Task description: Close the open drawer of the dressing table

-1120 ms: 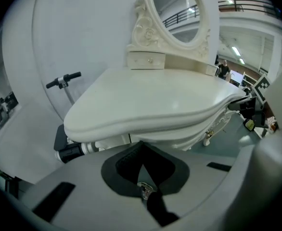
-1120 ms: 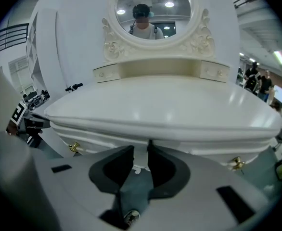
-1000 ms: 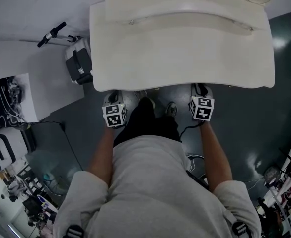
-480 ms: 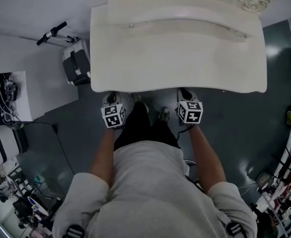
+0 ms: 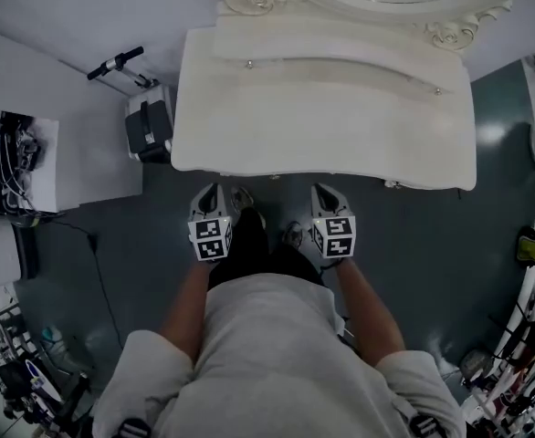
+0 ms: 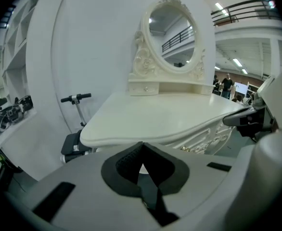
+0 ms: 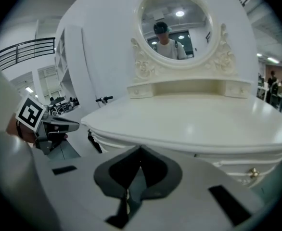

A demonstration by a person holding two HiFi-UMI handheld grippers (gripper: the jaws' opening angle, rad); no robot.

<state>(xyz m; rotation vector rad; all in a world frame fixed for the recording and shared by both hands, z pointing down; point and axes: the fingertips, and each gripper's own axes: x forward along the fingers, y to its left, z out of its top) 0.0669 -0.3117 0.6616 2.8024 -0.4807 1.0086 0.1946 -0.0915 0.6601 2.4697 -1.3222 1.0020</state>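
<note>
Evidently no drawer juts past the front edge of the dressing table (image 5: 322,117) in the head view. The one drawer front (image 7: 235,170) that shows, with its brass pull (image 7: 251,173), sits under the tabletop's overhang and looks flush or nearly so, though the seam is too small to be sure. The left gripper (image 5: 209,194) and the right gripper (image 5: 325,194) hang just in front of the dressing table's front edge, clear of it, each with its jaws pressed together on nothing. Closed tips make good blunt pushers. If a gap remains, the person should press squarely beside the pull, straight toward the dressing table's back and not at one corner, since an uneven push could skew the drawer and jam it.
</note>
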